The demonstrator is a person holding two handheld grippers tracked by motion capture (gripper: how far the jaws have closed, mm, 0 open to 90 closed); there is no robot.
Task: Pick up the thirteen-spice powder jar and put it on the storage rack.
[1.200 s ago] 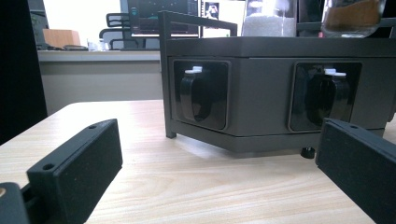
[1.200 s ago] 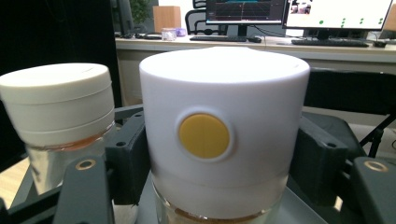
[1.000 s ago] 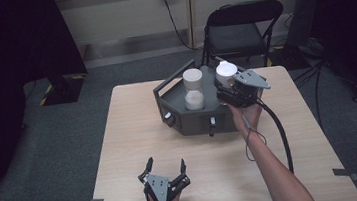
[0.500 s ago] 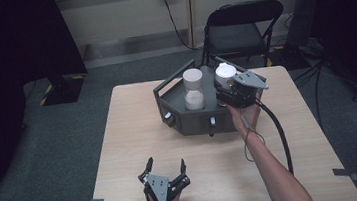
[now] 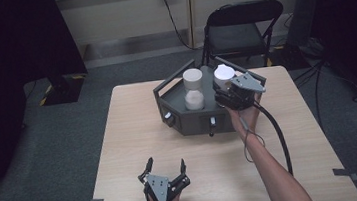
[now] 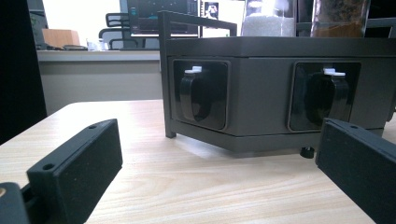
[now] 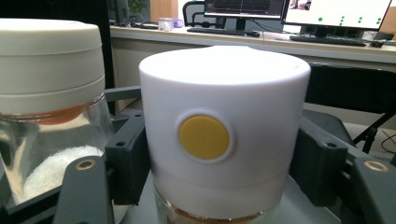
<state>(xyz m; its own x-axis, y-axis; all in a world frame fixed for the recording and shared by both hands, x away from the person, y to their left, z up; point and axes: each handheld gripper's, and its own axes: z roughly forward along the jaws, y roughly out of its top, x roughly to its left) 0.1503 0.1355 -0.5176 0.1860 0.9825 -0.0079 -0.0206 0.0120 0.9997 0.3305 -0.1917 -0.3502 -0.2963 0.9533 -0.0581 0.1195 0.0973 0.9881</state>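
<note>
A dark grey hexagonal rack was seen standing on the far half of the light wooden surface, with a black folding chair on the floor beyond it; two jars were held upright in the rack, just beside each other; the right tongs were closed around the white lid of the right-hand jar, one black jaw pressed to each side of it, as shown in the right gripper view, where a round yellow disc was marked on the lid's front; the neighbouring jar, capped in off-white and holding white grains behind its glass, was seen to that view's left, apart from the jaws; the left tongs lay low on the near edge of the surface, well apart from the rack, with the jaws spread wide and nothing between them; in the left gripper view two recessed black knobs, each topped with a small white tab, were seen on the rack's facing panels; a black cable was trailed from the right tongs along the person's forearm.
</note>
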